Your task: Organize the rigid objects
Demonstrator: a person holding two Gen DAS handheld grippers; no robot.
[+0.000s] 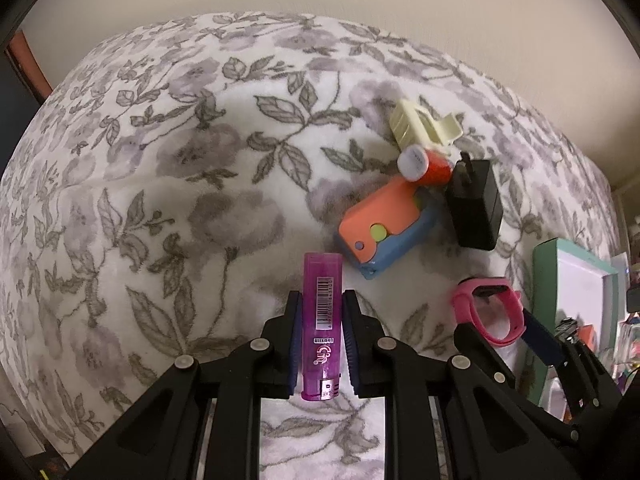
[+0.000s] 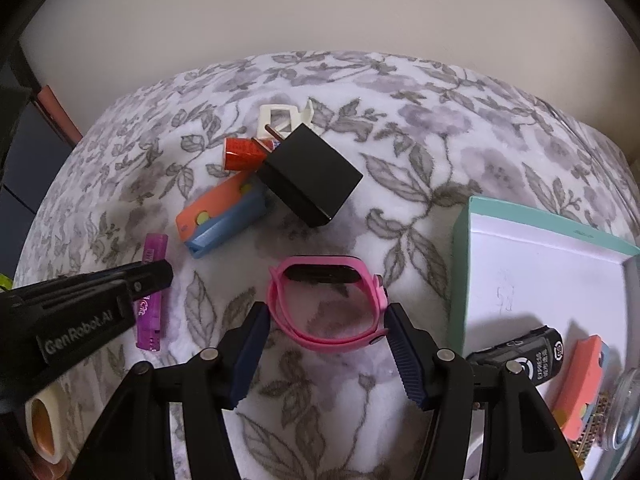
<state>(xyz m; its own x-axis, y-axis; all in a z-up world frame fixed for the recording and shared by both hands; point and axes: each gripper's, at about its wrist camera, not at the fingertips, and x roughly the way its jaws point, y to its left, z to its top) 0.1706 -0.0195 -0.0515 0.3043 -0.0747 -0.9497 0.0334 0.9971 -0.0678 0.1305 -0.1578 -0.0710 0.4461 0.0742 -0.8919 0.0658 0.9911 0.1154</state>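
Purple lighter [image 1: 322, 326]: light, stiff, slippery; left gripper [image 1: 320, 312] pinches its middle.
Pink watch band [image 2: 326, 304]: springy; right gripper [image 2: 326, 334] pinches its sides.

In the right wrist view the black charger [image 2: 310, 178] covers one end of the red tube [image 2: 242, 153] and part of the cream clip [image 2: 280, 118], and the left gripper [image 2: 154, 280] crosses the middle of the purple lighter [image 2: 151, 312], hiding its barcode. The teal box [image 2: 466, 264] runs off the right edge, where a round glass thing [image 2: 626, 412] at the border is too cut off to name, as is the cream and orange ring [image 2: 42, 426] at the lower left. In the left wrist view the clutter [image 1: 628, 320] beyond the box is too small and blurred to make out.
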